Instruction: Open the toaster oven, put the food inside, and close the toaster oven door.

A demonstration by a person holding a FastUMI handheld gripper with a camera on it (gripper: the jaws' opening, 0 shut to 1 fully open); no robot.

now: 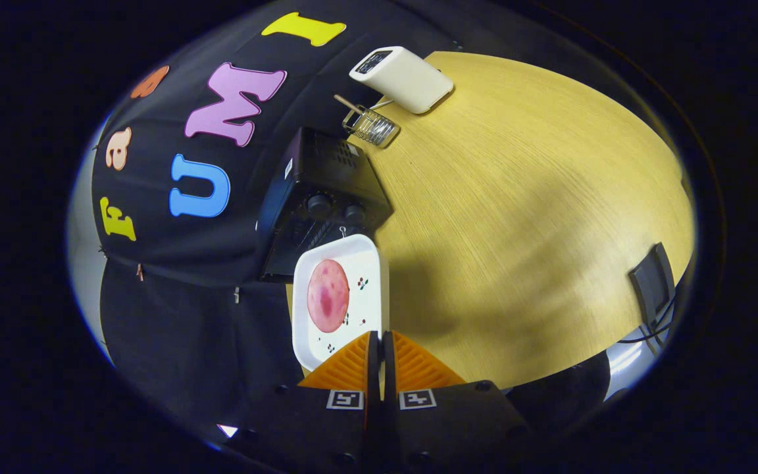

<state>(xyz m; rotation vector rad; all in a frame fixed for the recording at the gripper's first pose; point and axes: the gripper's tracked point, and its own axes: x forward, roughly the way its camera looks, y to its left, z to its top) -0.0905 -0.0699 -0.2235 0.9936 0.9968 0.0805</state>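
Note:
A white square plate (366, 263) with small flower prints carries a round pink slice of food (328, 295). My gripper (381, 337) is shut on the plate's near rim, which sits pinched between the two fingers. The view is tilted. Just beyond the plate stands the black toaster oven (316, 174) on the wooden table (517, 197), two knobs showing on its front. The plate covers part of the oven's front, so I cannot tell how its door stands.
Past the oven lie a small wire basket (371, 125) with a wooden handle and a white boxy appliance (404, 79). A black flat object (652, 286) with cables sits at the table's far edge. The black booth cloth hangs beside the oven.

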